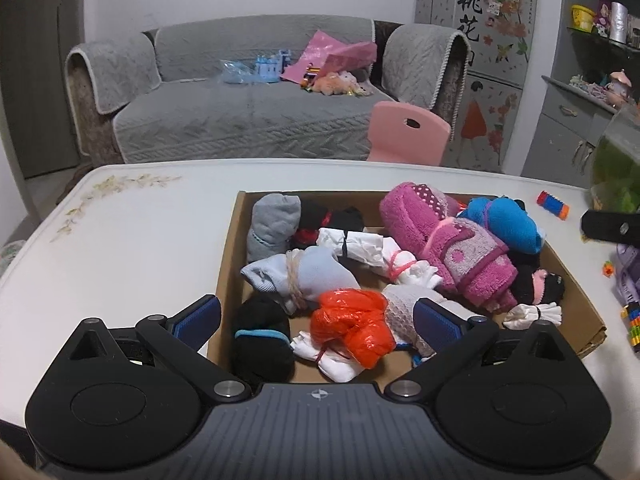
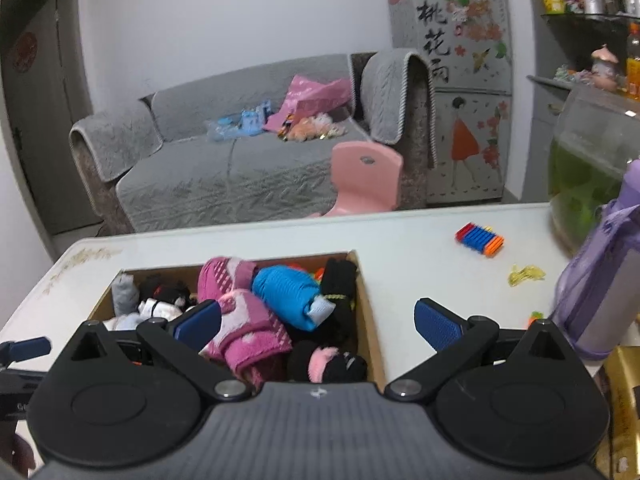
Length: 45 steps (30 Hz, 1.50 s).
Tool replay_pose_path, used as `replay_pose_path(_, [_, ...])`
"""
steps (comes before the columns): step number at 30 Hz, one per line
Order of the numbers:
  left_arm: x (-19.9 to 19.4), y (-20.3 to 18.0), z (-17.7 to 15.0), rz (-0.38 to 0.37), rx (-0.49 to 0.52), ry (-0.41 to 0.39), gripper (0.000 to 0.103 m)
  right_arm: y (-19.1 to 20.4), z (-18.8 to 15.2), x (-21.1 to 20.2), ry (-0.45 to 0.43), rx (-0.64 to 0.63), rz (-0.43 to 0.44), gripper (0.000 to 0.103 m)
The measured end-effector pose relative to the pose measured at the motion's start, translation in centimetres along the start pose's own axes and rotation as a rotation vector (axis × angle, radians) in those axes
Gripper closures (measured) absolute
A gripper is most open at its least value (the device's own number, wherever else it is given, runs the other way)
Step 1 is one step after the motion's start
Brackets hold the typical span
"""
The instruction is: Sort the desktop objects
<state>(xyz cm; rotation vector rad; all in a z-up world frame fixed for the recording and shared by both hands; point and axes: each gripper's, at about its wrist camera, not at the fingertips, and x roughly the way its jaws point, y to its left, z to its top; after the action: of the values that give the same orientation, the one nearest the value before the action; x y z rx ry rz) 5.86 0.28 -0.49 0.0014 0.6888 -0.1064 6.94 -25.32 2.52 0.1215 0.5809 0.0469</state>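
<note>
On table [image 1: 120, 232], both hand-held grippers [image 1: 316, 320] [image 2: 318, 326] gape wide, empty.

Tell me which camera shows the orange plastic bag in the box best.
The left wrist view. There the orange plastic bag lies in plain sight near the front of the cardboard box, between the open left gripper fingers. In the right wrist view the bag cannot be made out; pink towels and that gripper's own body cover that part of the box.

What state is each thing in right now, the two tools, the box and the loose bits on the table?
Left tool: open, empty, above the box.
Right tool: open, empty.
Cardboard box: open-topped, full of tied cloth bundles.
Orange bag: knotted, in the box.
Striped block: lying loose on the table.
Yellow clip: loose on the table.
</note>
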Motion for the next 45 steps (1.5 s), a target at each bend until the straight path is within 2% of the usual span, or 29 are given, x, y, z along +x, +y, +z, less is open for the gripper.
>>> replay_pose_path(3, [-0.1, 0.1, 0.2, 0.017, 0.007, 0.007, 0.000, 0.2, -0.1, 0.3, 0.021, -0.006, 0.024, 0.000])
replay_pose_path(6, [0.4, 0.5, 0.9, 0.019, -0.007, 0.072, 0.000, 0.2, -0.1, 0.5, 0.029, 0.001, 0.040, 0.000])
replay_pose_path(11, [0.3, 1.1, 1.2, 0.047, -0.008, 0.068, 0.000, 0.1, -0.5, 0.9, 0.059, 0.024, 0.057, 0.000])
replay_pose_path(14, [0.0, 1.5, 1.6, -0.011, -0.020, 0.075, 0.000, 0.5, -0.6, 0.6, 0.053, 0.019, 0.062, 0.000])
replay_pose_path(17, [-0.5, 2.4, 2.0, -0.131, -0.045, 0.084, 0.000, 0.9, -0.4, 0.1, 0.038, 0.008, 0.058, 0.000])
replay_pose_path(19, [-1.4, 2.9, 2.0, -0.189, -0.049, 0.041, 0.000, 1.0, -0.3, -0.2, 0.025, 0.005, 0.066, 0.000])
replay_pose_path(22, [-3.1, 3.3, 2.0, -0.231, -0.056, -0.051, 0.000, 1.1, -0.2, -0.6, 0.008, 0.004, 0.103, 0.000])
replay_pose_path(23, [-3.6, 3.5, 1.9, -0.230, -0.072, -0.087, 0.000, 1.2, -0.2, -0.7, 0.000, 0.003, 0.107, 0.000])
replay_pose_path(27, [-5.3, 3.3, 1.5, -0.097, -0.111, -0.216, 0.000, 1.3, -0.2, -0.9, -0.019, -0.010, 0.116, 0.000])
replay_pose_path(31, [-5.1, 4.1, 1.4, -0.142, -0.175, -0.188, 0.000, 1.8, -0.7, -0.9, -0.029, -0.060, 0.097, 0.000])
replay_pose_path(33, [-4.7, 4.7, 1.4, -0.140, -0.229, -0.165, 0.000, 2.0, -0.9, -1.0, -0.034, -0.074, 0.098, 0.000])
replay_pose_path(36, [-4.2, 5.6, 1.5, -0.146, -0.255, -0.138, 0.000, 2.3, -1.0, -1.3, -0.043, -0.086, 0.114, 0.000])
replay_pose_path(38, [-4.4, 6.0, 1.1, -0.135, -0.233, -0.148, 0.000, 2.5, -1.1, -1.5, -0.054, -0.096, 0.116, 0.000])
replay_pose_path(41, [-4.1, 4.8, 1.0, -0.103, -0.135, -0.129, 0.000, 2.9, -1.2, -1.6, -0.059, -0.111, 0.118, 0.000])
replay_pose_path(43, [-3.9, 3.2, 0.7, -0.055, -0.049, -0.128, 0.000, 2.9, -1.2, -1.6, -0.061, -0.110, 0.122, 0.000])
replay_pose_path(45, [-3.6, 1.9, 0.3, -0.056, 0.020, -0.109, 0.000, 2.9, -1.2, -1.5, -0.056, -0.106, 0.128, 0.000])
